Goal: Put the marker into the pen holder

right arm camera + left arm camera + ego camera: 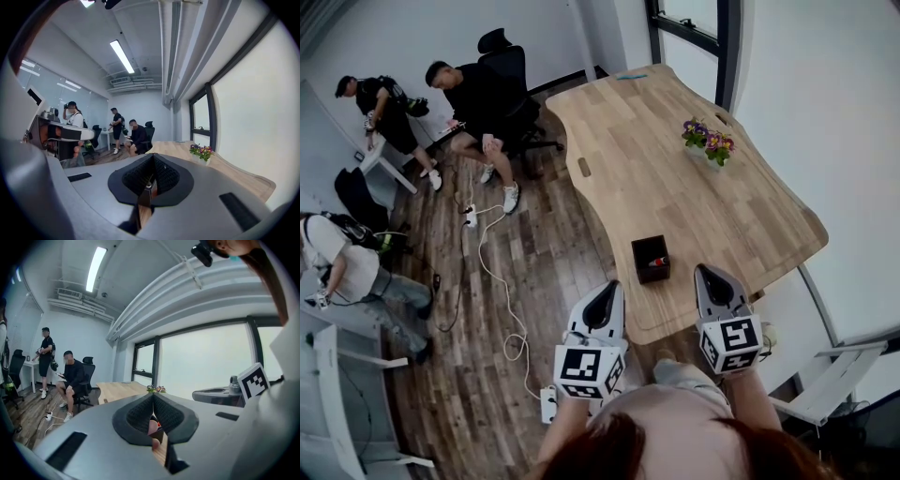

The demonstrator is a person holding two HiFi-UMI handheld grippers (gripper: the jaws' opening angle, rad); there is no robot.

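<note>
Item: pale wooden worktop (703, 202) with a curved edge, standing on a dark plank floor (553, 253). On it: a black square pen holder (651, 258), open-topped, near the edge closest to the wearer; inside it a marker (658, 262), red with a pale part, lying within the walls. Further along the worktop, well apart from the holder: a small pot of purple and yellow flowers (708, 142). Left gripper (602, 295): held off the worktop's edge over the floor, to the left of the holder and apart from it; in the left gripper view its fingers (140, 416) are pressed together at the tips with nothing pinched, and the holder shows through the narrow slit below them. Right gripper (712, 277): over the near edge of the worktop, just right of the holder and not touching it; in the right gripper view its fingers (164, 174) are likewise pressed together and empty. Each gripper carries a cube with square markers at its rear. Surroundings: a seated person (478, 98) in black on an office chair, a standing person (380, 112) at a small white table, a third person (342, 267) at the left edge, and a white cable (502, 300) trailing across the floor.
</note>
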